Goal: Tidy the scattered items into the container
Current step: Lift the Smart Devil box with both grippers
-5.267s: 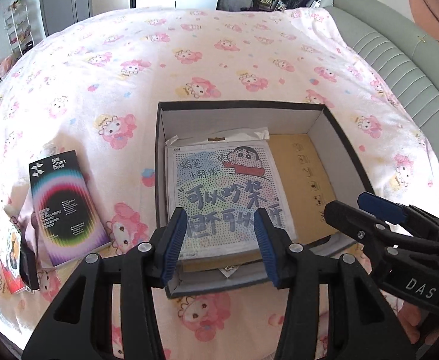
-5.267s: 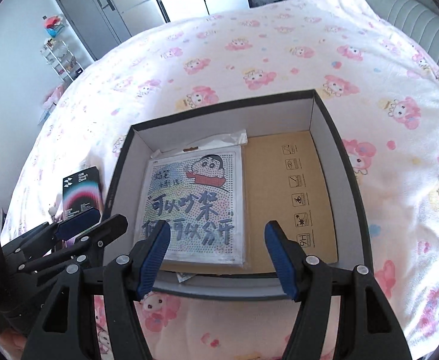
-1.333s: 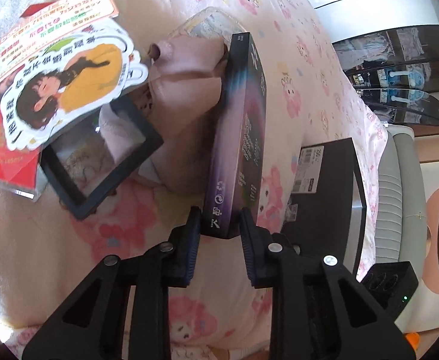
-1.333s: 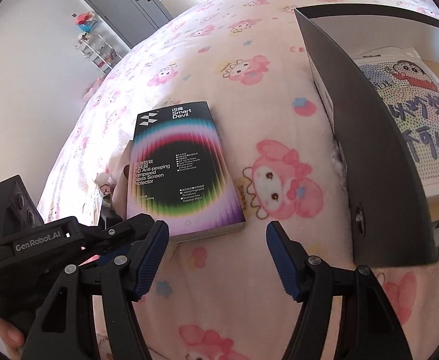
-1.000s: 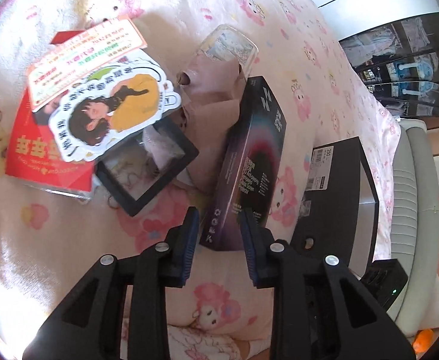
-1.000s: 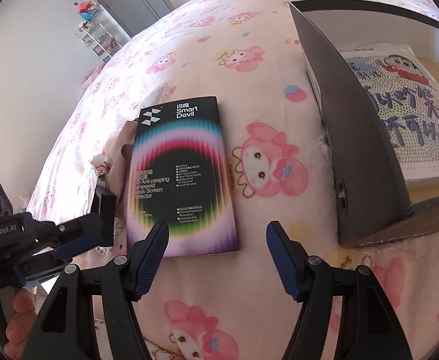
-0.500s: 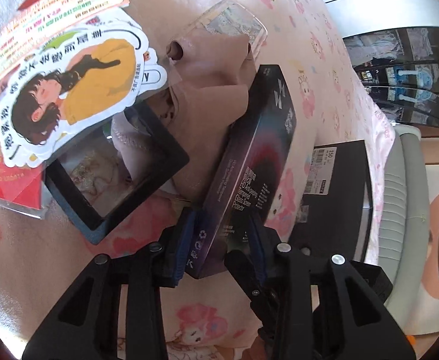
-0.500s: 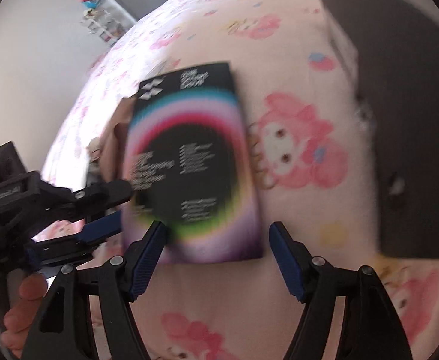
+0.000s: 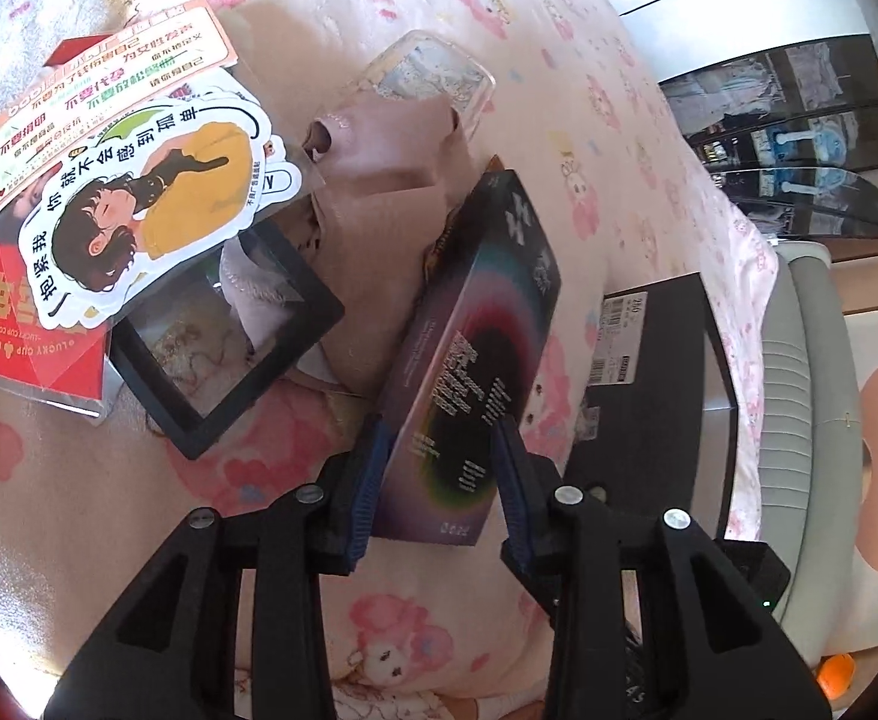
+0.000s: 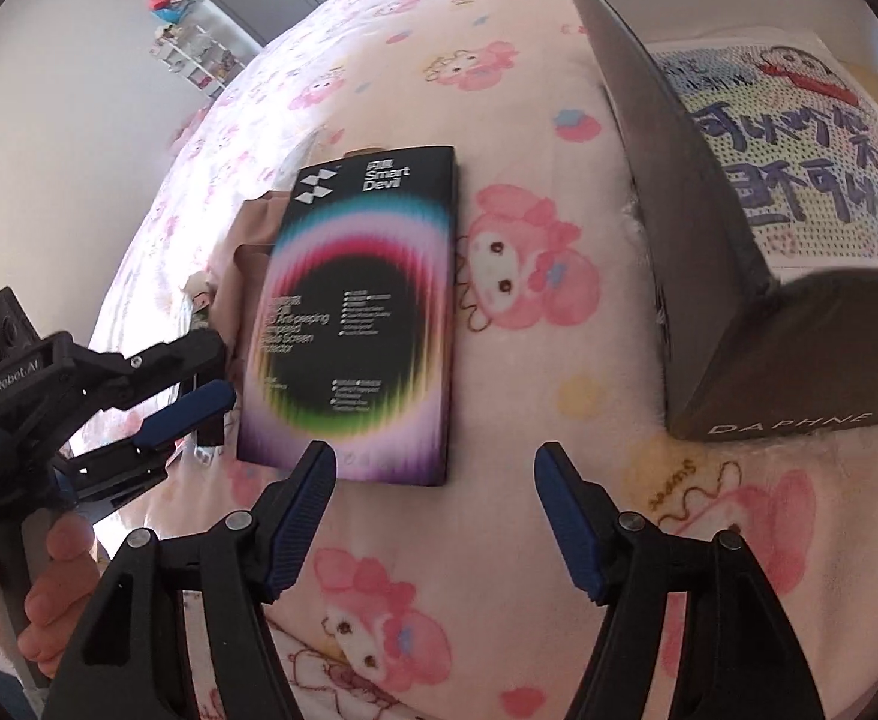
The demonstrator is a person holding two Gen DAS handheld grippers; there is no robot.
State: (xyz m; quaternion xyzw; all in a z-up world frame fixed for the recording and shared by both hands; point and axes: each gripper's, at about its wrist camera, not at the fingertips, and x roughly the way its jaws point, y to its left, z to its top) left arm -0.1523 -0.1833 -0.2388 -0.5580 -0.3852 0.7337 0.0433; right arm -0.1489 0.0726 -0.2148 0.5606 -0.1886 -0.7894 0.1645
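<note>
The screen protector box (image 9: pixel 475 360) lies on the bed (image 10: pixel 499 90), just left of the grey container (image 10: pixel 709 240). The left gripper (image 9: pixel 439 480) has its jaws straddling the box's near end, pads pinching both sides. The right gripper (image 10: pixel 436 510) hangs wide open just short of that end, holding nothing.

Left gripper (image 9: pixel 439 480) over the pink patterned bedspread (image 9: pixel 295 612) — the near end of a dark screen-protector box (image 9: pixel 475 354) sits between its blue pads, the box tilted up on one long edge. Whether the pads press it: cannot tell. Left of the box: black picture frame (image 9: pixel 223 336), cartoon sticker card (image 9: pixel 145 210), red packet (image 9: pixel 13 330). Right — dark container (image 9: pixel 661 396), barcode label on its wall.
</note>
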